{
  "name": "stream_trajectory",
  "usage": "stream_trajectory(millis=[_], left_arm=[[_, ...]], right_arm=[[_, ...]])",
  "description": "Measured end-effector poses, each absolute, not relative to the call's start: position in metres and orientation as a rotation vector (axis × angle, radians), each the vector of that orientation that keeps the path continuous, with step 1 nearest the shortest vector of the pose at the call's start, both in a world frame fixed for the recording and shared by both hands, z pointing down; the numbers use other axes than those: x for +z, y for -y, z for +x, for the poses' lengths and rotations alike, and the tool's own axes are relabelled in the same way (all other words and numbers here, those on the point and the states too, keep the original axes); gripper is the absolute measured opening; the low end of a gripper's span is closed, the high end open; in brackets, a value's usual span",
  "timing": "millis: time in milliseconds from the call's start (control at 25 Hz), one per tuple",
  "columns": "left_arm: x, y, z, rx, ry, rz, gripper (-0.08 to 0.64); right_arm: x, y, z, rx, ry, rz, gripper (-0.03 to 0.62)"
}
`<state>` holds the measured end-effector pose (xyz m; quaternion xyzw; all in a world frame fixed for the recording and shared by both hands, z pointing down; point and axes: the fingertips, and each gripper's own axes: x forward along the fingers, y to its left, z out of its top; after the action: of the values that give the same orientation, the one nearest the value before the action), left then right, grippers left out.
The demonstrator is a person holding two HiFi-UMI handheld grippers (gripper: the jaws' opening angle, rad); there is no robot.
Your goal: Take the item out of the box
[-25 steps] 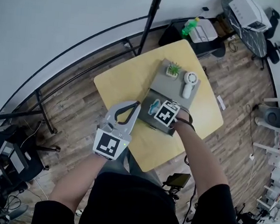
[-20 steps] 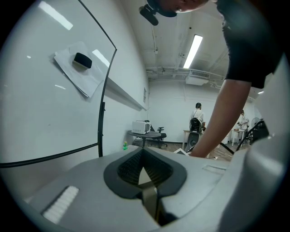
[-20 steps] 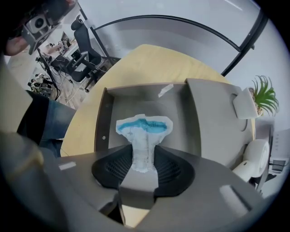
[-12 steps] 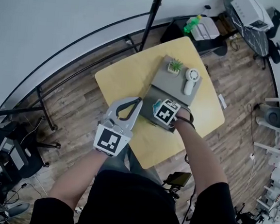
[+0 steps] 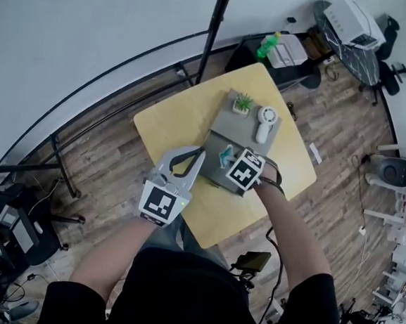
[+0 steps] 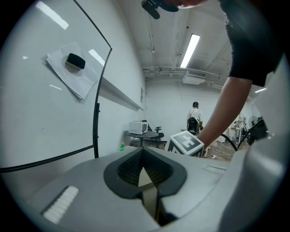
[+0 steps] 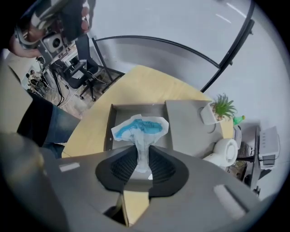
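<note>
Wood-plank flooring [image 5: 104, 158] is spreading around a yellow table [image 5: 171, 120]. A grey box [image 7: 118, 113] is lying open on it, its lid [image 7: 186, 129] folded flat alongside and carrying a potted plant [image 7: 222, 108] and a white hand fan [image 7: 225, 152].

The left gripper [image 6: 144, 174] is waiting off to the side, jaws together on nothing. The right gripper [image 7: 142, 158] is pointing down over the box. Its jaws have just been closing and are now pinching a white-and-blue packet [image 7: 140, 127], which is fanning out over the box's inside. Whether its far end is touching the floor cannot be told.

The packet is looking light, soft and crinkly, likely slick film. A pinch on its gathered end should be serving, though it may be sliding under a weak grip.

No writing is reading clearly on it; only the square markers on the gripper cubes are showing.
</note>
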<state>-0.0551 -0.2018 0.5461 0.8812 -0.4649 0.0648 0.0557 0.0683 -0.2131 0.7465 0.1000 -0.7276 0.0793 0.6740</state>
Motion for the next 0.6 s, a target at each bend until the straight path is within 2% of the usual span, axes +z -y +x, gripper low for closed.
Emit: stream_trajectory(millis=[600], left_arm=[[0.490, 0.220, -0.015, 0.165, 1.371, 2.789, 0.000]], right_arm=[[0.567, 0.226, 0.070, -0.063, 1.924, 0.530, 0.083]])
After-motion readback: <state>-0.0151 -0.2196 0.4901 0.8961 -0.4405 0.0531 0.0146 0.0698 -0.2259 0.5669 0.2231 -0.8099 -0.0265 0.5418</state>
